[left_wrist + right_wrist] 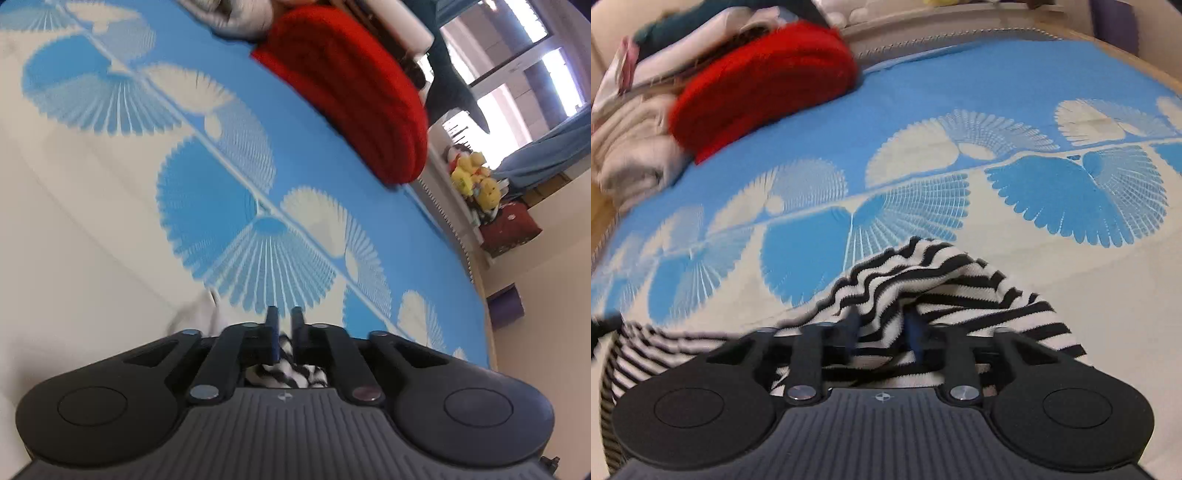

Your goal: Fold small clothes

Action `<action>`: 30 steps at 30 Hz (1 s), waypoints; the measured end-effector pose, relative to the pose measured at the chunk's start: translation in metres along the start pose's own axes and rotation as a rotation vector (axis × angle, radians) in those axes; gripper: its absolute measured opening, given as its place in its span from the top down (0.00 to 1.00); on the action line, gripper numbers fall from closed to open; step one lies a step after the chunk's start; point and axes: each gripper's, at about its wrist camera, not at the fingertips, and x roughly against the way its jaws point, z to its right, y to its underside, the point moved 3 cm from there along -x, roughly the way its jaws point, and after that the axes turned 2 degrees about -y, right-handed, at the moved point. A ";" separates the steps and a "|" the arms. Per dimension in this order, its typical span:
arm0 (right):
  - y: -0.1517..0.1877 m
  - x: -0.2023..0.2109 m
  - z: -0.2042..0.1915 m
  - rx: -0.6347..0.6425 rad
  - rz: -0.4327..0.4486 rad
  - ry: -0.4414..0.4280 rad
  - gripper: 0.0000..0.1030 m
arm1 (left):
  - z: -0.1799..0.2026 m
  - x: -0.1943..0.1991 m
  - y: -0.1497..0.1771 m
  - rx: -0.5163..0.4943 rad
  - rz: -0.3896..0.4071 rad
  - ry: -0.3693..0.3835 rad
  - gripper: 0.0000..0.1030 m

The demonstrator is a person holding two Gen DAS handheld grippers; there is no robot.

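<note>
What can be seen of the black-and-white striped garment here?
The black-and-white striped knit garment looks soft and ribbed, bunched and crumpled rather than flat. The right gripper is shut on a fold of it; the left gripper pinches another bit between its fingers. Cloth trails toward the left edge of the right wrist view, over the blue-and-cream patterned bedspread. Its overall shape cannot be told.
</note>
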 end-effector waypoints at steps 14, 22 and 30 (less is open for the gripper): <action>-0.002 0.005 0.068 0.004 -0.031 0.057 0.46 | -0.021 0.004 0.005 -0.318 -0.135 -0.043 0.37; -0.023 0.019 0.050 0.038 0.143 0.051 0.97 | -0.010 0.020 -0.018 -0.335 0.105 -0.057 0.98; -0.012 -0.013 0.044 0.117 0.036 0.129 0.96 | -0.015 -0.022 -0.008 -0.390 0.031 -0.207 0.97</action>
